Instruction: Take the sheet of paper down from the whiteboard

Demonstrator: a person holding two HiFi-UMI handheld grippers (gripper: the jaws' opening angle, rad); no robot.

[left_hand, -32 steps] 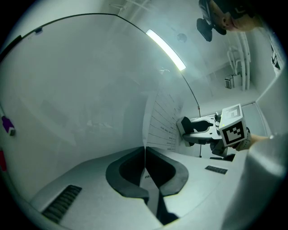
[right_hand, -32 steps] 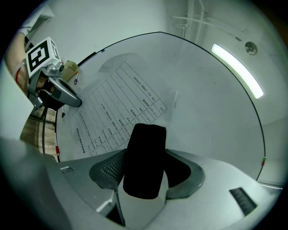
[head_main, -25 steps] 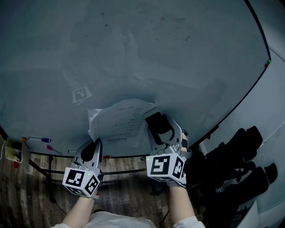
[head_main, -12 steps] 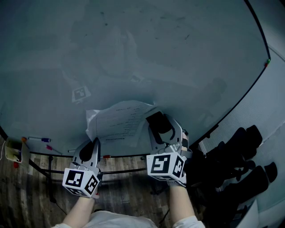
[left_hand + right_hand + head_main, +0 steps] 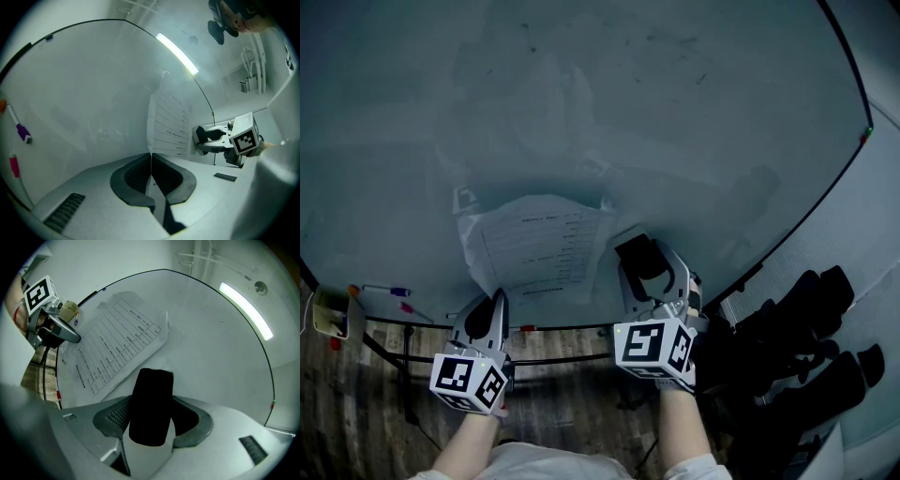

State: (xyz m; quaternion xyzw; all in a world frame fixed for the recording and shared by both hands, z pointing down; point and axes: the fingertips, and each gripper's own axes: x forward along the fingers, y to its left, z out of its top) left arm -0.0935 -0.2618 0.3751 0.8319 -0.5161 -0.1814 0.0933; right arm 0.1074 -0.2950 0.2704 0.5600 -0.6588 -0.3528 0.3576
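Observation:
The printed paper sheet (image 5: 534,248) lies against the whiteboard (image 5: 628,94), creased along its left side. My left gripper (image 5: 499,300) is shut on the sheet's lower edge. In the left gripper view the paper (image 5: 171,126) runs edge-on between the closed jaws of that gripper (image 5: 151,157). My right gripper (image 5: 645,272) hovers just right of the sheet, shut on a black block (image 5: 636,256) that looks like a board eraser. In the right gripper view the block (image 5: 151,404) stands between the jaws, in front of the paper (image 5: 112,350).
A tray rail under the board holds markers (image 5: 384,292) and a yellow item (image 5: 326,319) at the left. A square marker sticker (image 5: 466,197) is on the board beside the sheet's top left corner. Black chairs (image 5: 797,328) stand at the lower right on a wooden floor.
The sheet has swung left and up along the board and spread flatter, now reaching the square sticker. The left gripper shifted slightly with it. The right gripper stayed put.

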